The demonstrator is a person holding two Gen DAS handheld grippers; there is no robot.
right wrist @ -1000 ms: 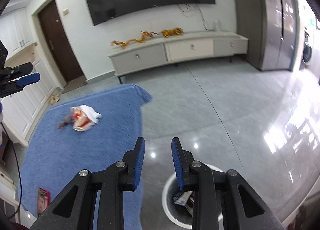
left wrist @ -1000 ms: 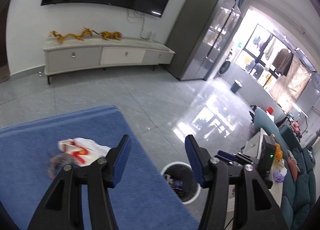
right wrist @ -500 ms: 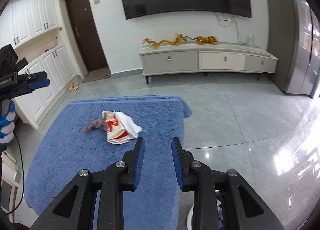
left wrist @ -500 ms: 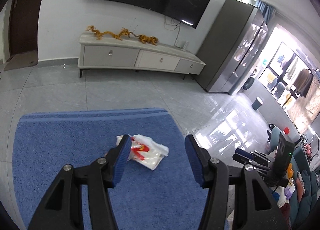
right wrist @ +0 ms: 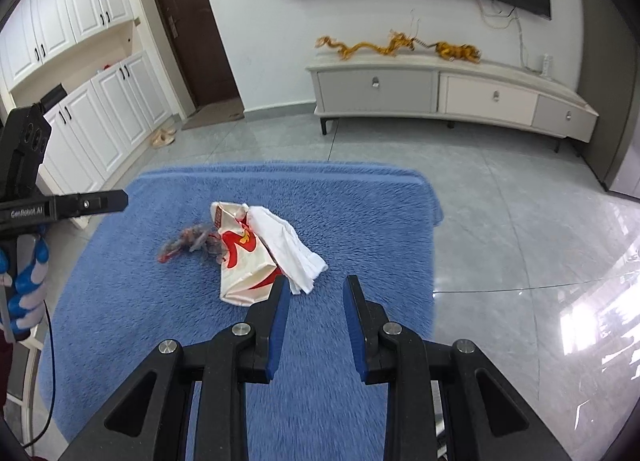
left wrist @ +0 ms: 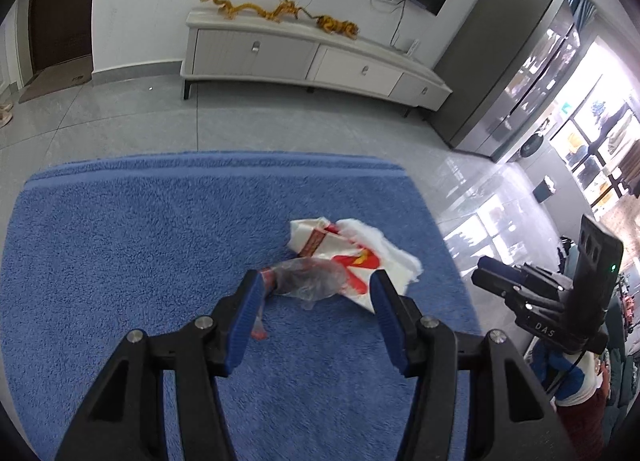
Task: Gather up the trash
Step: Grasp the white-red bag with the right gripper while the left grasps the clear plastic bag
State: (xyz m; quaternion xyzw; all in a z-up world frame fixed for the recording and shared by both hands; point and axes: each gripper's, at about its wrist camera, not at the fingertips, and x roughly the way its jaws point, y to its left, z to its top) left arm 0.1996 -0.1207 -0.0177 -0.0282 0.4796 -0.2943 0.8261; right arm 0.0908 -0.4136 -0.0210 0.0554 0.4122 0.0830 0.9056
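Observation:
A pile of trash lies on the blue rug (left wrist: 120,245): a cream and red paper bag (left wrist: 340,253), a white tissue (left wrist: 384,245) and a crumpled clear plastic wrapper (left wrist: 312,279). My left gripper (left wrist: 316,289) is open, its jaws on either side of the wrapper, just above the rug. In the right wrist view the bag (right wrist: 244,261), tissue (right wrist: 288,249) and wrapper (right wrist: 192,243) lie ahead on the rug (right wrist: 360,221). My right gripper (right wrist: 316,293) is open and empty, just short of the tissue.
A low white TV cabinet (right wrist: 448,95) stands against the far wall under a TV. Grey tiled floor (right wrist: 520,241) surrounds the rug. White cupboards (right wrist: 100,109) and a dark door (right wrist: 192,29) are at the left. The other hand-held gripper (left wrist: 560,301) shows at the right.
Both grippers have swung away from the white bin toward the rug and closed in on the trash. The left gripper has dropped to straddle the wrapper.

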